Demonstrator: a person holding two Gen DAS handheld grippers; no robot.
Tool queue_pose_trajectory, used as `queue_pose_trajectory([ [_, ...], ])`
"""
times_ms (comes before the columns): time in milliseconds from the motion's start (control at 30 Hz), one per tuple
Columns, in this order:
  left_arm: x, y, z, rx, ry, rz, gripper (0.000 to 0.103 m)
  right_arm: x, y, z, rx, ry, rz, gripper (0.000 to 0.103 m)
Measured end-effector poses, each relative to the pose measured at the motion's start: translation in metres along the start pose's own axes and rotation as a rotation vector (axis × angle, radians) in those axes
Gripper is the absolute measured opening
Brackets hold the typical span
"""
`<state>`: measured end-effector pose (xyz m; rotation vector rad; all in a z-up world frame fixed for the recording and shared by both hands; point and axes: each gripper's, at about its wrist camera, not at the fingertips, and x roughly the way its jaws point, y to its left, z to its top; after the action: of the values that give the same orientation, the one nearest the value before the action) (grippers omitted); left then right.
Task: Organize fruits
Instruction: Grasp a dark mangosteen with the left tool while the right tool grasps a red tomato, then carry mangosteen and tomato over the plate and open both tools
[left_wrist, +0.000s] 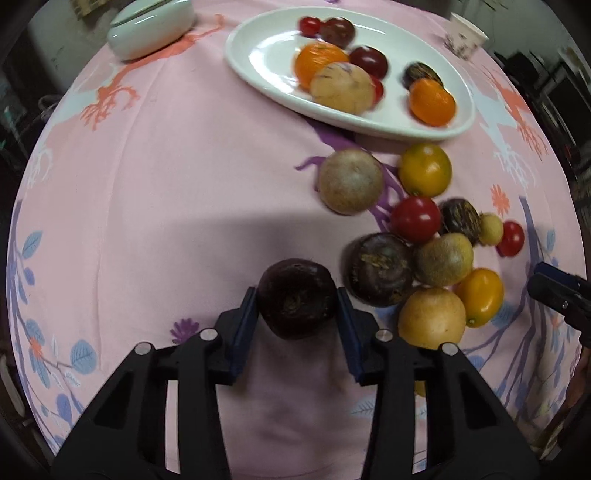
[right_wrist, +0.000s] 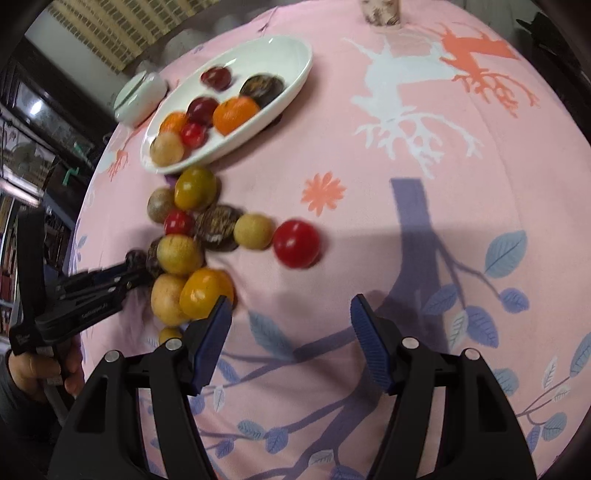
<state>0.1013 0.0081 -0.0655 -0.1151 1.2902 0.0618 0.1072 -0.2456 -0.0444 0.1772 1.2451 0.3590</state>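
Gripping a dark purple fruit (left_wrist: 296, 303) between its jaws, the left gripper (left_wrist: 296, 314) hovers above the bench (left_wrist: 166, 184); the right gripper (right_wrist: 290, 321) gapes wide beside loose fruits (right_wrist: 192, 236).

The tablecloth (right_wrist: 369, 206) is pink, printed with white and coral deer and blue leaves. The plate (left_wrist: 258, 55) is white. Its fruits are orange, dark red and tan.
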Motion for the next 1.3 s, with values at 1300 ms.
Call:
queue_pose_trajectory([
  [1300,-0.077,0.029,0.050,-0.115,-0.159,-0.127,0.043,-0.042,0.039,0.074,-0.124,-0.147,0.060,0.030],
])
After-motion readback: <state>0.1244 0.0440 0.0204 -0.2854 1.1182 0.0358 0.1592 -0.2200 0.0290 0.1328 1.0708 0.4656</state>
